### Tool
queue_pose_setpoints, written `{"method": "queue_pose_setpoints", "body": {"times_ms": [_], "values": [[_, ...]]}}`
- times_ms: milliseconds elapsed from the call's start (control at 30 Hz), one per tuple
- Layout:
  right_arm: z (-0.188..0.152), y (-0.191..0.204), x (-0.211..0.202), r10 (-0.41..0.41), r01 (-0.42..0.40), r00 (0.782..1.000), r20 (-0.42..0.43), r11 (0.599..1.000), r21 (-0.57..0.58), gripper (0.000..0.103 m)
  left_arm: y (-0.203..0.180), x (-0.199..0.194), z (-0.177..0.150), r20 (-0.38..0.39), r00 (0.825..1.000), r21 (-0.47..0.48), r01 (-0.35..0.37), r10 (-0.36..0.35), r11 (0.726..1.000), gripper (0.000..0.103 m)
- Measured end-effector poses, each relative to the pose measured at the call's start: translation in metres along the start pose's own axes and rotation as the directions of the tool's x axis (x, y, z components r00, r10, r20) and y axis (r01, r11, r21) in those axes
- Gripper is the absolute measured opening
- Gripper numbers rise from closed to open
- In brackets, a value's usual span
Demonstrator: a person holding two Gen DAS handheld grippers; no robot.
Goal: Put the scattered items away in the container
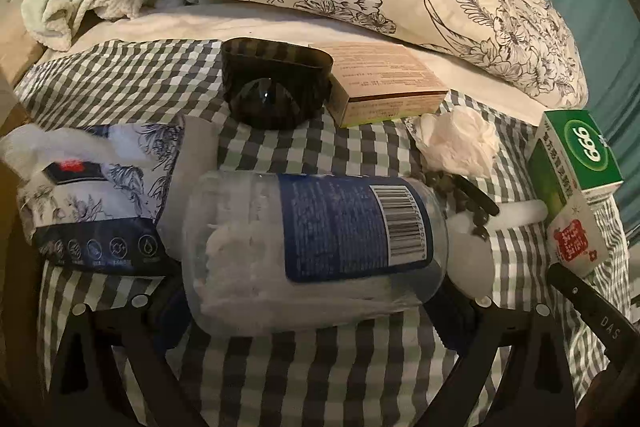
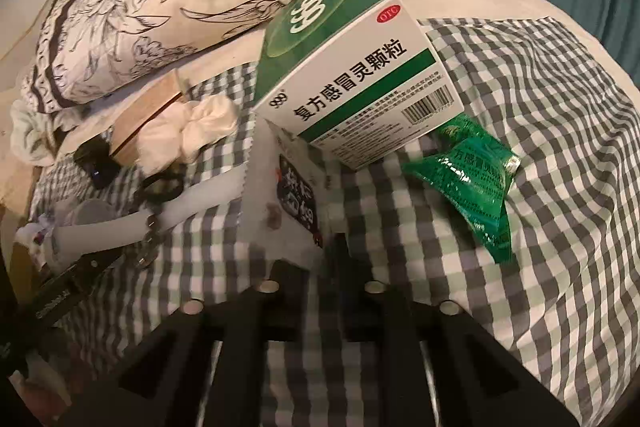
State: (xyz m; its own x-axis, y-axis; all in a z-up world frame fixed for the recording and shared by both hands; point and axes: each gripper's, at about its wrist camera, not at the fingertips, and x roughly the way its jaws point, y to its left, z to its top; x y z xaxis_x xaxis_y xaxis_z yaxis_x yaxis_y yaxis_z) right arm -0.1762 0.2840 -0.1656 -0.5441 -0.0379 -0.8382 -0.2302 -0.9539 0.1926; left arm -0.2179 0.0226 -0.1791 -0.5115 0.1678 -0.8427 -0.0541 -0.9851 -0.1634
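Both grippers angle down over a checked bed. The left gripper [image 1: 316, 303] has its fingers clamped on a clear plastic jar [image 1: 316, 251] lying sideways. The right gripper [image 2: 316, 267] has its fingers pinched together on a white snack packet [image 2: 286, 195], under a green-and-white medicine box [image 2: 352, 83].

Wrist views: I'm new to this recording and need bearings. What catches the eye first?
A clear jar, lying sideways in the left tool, fills the left view. In the right view, a tilted green-and-white medicine box stands over the checked cloth, a green sachet beside it, with the right tool shut on a white packet.
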Motion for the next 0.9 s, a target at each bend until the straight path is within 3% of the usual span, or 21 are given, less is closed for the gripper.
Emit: {"method": "queue_pose_setpoints", "body": {"times_ms": [267, 567, 733, 800, 867, 900], "values": [[-0.01, 0.019, -0.039, 0.046, -0.042, 0.998, 0.047, 0.995, -0.087, 0.006, 0.0, -0.036, -0.021, 0.032, 0.998, 0.038, -0.048, 0.047, 0.998, 0.098], [-0.023, 0.035, -0.075, 0.095, -0.085, 0.993, 0.07, 0.988, -0.13, 0.006, 0.01, -0.077, -0.037, 0.052, 0.998, 0.017, -0.042, 0.041, 0.999, 0.097], [-0.03, 0.04, -0.084, 0.081, -0.072, 0.995, 0.059, 0.986, -0.151, 0.006, 0.019, -0.085, -0.045, 0.058, 0.998, 0.01, -0.04, 0.04, 0.999, 0.097], [-0.034, 0.043, -0.085, 0.081, -0.073, 0.996, 0.047, 0.984, -0.16, 0.011, 0.023, -0.083, -0.051, 0.048, 0.998, -0.004, -0.038, 0.038, 0.999, 0.097], [-0.039, 0.046, -0.086, 0.067, -0.057, 0.996, 0.058, 0.984, -0.169, 0.043, 0.025, -0.082, -0.057, 0.041, 0.998, -0.004, -0.04, 0.04, 0.999, 0.097], [-0.04, 0.047, -0.085, 0.056, -0.044, 0.996, 0.065, 0.984, -0.173, 0.051, 0.025, -0.081, -0.059, 0.036, 0.999, -0.001, -0.039, 0.039, 0.999, 0.097]]}}
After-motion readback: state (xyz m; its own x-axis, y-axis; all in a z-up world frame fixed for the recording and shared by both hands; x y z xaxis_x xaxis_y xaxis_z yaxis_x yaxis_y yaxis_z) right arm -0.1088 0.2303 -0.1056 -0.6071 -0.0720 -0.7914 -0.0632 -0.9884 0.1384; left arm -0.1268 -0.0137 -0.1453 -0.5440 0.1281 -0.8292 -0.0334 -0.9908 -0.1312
